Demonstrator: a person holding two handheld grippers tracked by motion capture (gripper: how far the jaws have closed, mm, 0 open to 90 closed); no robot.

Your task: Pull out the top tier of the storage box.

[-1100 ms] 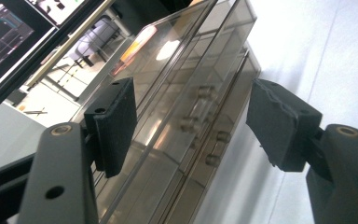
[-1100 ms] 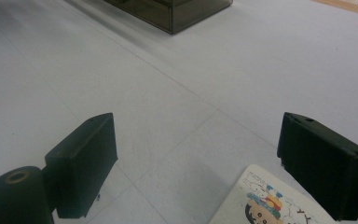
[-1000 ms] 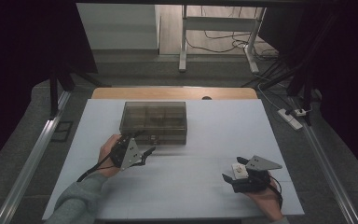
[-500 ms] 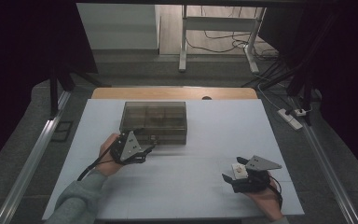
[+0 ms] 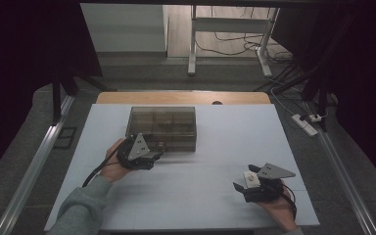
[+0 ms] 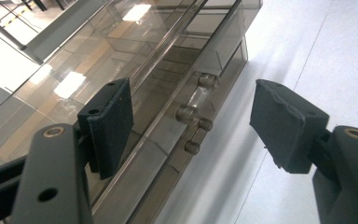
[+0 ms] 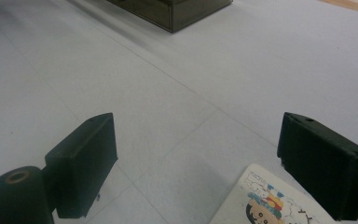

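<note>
- Left gripper (image 5: pixel 152 157) sits at the front face of the smoked-acrylic compartment box (image 5: pixel 162 127), left of centre on the white table (image 5: pixel 215 196).
- Its jaws are spread, nothing pinched. The clear latch handle (image 6: pixel 196 95) with its round studs lies between the pads in the left gripper view, untouched.
- One pad (image 6: pixel 108 123) is over the lid, the other (image 6: pixel 284 126) out over bare table. The risk is closing from here: the grip is skewed and could slip off the slick handle or shove the box back.
- The box looks light, with nothing bracing it, so a pull may drag it instead of opening it.
- Right gripper (image 5: pixel 254 183) rests near the table's front right, well apart from the box. Jaws wide, nothing clamped; a small printed cartoon card (image 7: pixel 272 203) lies just by one pad, so a stray close could snag it.
</note>
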